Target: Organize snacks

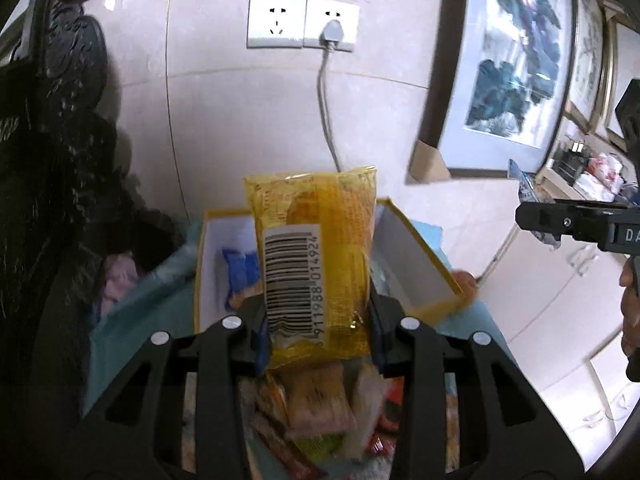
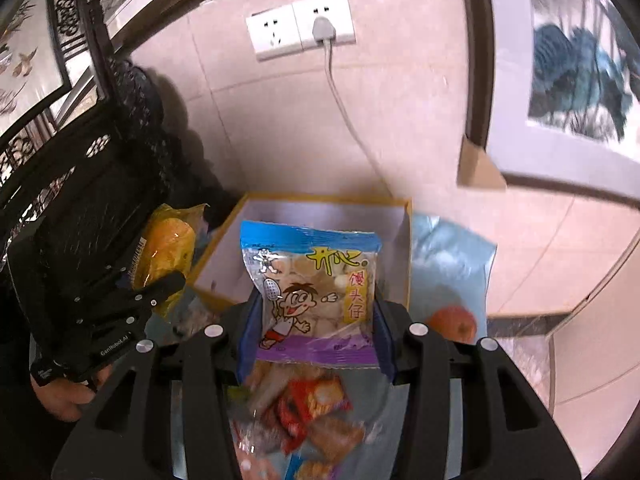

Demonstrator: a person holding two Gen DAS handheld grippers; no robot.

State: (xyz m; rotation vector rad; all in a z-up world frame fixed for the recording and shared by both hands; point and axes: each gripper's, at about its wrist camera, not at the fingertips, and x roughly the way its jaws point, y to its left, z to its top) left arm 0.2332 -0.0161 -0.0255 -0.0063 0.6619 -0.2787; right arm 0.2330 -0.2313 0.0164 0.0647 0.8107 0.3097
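Snack packets fill both grippers. Left gripper (image 1: 318,320) has its jaws drawn in narrow on the lower end of a yellow packet (image 1: 316,256), which stands upright between the pads with a white barcode label facing the camera. Right gripper (image 2: 316,332) is clamped the same way on a clear bag with a blue top band, a purple bottom band and a cartoon child printed on it, the cartoon bag (image 2: 314,284), also held upright by its lower part. Both packets hang above the table (image 1: 132,320), which is covered in a teal cloth. Behind them sits an open box (image 1: 416,264) with a yellow rim and white inner walls; a blue packet (image 1: 240,276) lies inside against its left wall. A loose pile of snacks (image 2: 308,412), red, orange and pale wrappers, lies on the table below the grippers, blurred. An orange fruit (image 2: 454,324) rests on the cloth just beside the right side of the box. In the right wrist view the left gripper and its yellow packet show at the left edge, with the person's hand (image 2: 64,396) wrapped around the handle. On the tiled wall behind, a double wall socket (image 1: 302,22) carries one grey plug (image 1: 330,30) whose cable (image 1: 324,100) drops behind the box. A framed painting (image 1: 516,60) leans at the right, and dark carved furniture (image 1: 52,120) stands at the left.
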